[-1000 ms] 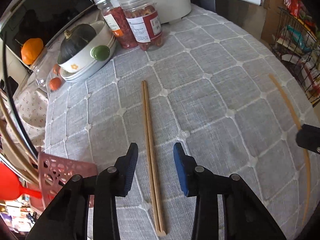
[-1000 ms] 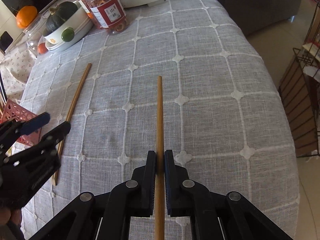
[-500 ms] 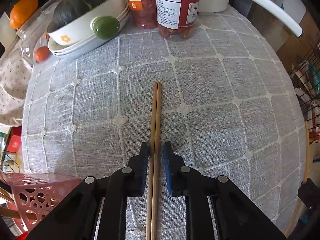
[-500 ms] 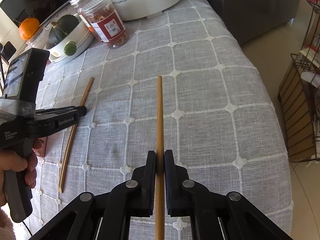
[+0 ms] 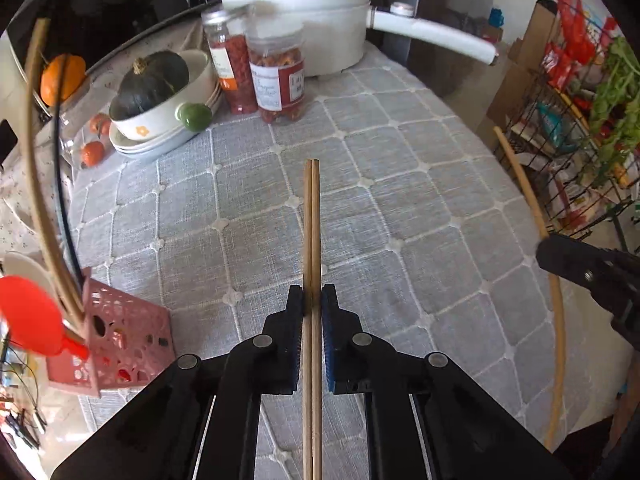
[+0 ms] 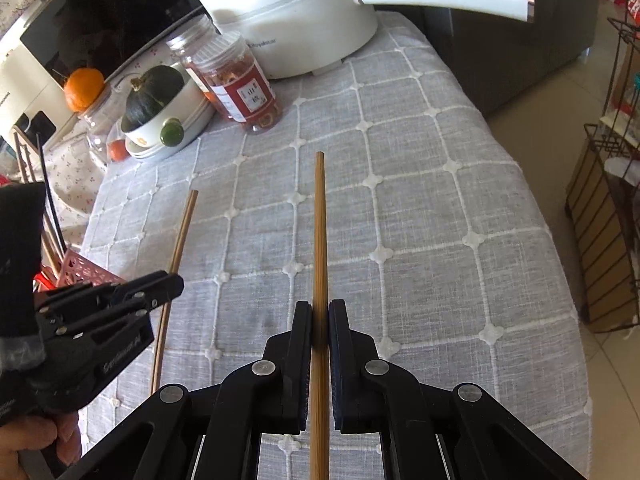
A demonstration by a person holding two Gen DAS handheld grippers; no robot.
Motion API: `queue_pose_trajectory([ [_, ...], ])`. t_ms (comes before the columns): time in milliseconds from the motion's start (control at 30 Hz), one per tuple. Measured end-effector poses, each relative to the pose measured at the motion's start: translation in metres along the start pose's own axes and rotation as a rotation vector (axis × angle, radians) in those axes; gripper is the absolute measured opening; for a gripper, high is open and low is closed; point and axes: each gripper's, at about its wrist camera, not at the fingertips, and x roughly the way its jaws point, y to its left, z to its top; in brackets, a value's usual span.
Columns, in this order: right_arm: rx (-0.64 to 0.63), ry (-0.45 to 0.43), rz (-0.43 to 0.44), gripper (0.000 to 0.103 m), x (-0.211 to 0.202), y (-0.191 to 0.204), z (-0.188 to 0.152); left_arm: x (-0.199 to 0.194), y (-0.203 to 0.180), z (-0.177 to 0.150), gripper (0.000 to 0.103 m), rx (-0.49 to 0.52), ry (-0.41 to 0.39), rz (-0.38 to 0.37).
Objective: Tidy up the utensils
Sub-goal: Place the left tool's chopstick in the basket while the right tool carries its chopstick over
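Left gripper (image 5: 311, 300): jaws closed onto a pair of light wooden chopsticks (image 5: 311, 220), held side by side; shafts run forward between the fingers, tips over the grey quilted tablecloth (image 5: 400, 200). Right gripper (image 6: 319, 312): jaws clamped on a single darker bamboo chopstick (image 6: 319, 220), pointing straight ahead above the cloth. Pink perforated utensil basket (image 5: 120, 332) sits at the table's left edge, just left of the left gripper.

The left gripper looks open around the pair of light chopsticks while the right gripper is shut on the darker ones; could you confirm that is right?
Not quite: the left gripper is shut on the light chopsticks, as the left wrist view shows. The right gripper is indeed shut on the darker chopsticks.
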Motion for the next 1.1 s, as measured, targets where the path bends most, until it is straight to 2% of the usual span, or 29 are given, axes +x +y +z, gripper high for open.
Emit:
queue_pose_trajectory([
  [200, -0.03, -0.103, 0.049, 0.005, -0.025, 0.021, -0.001, -0.077, 0.011, -0.022, 0.01, -0.008, -0.209, -0.048],
  [367, -0.076, -0.151, 0.067, 0.005, -0.034, 0.042, -0.004, -0.133, 0.04, -0.033, 0.009, -0.092, -0.384, -0.064],
  [500, -0.104, -0.158, 0.073, 0.005, -0.031, 0.054, -0.007, -0.164, 0.068, -0.037, 0.009, -0.145, -0.534, -0.021],
  [667, -0.114, -0.146, 0.074, 0.005, -0.021, 0.062, -0.007, -0.176, 0.1, -0.043, 0.009, -0.22, -0.731, 0.032],
  [833, -0.116, -0.143, 0.072, 0.005, -0.014, 0.065, -0.006, -0.16, 0.12, -0.043, 0.009, -0.276, -0.884, 0.144],
  [967, -0.12, -0.14, 0.07, 0.005, -0.009, 0.067, -0.005, -0.141, 0.127, -0.04, 0.009, -0.27, -0.931, 0.241],
  [1100, -0.126, -0.134, 0.068, 0.005, -0.002, 0.07, -0.004, -0.12, 0.132, -0.039, 0.009, -0.254, -0.928, 0.272],
])
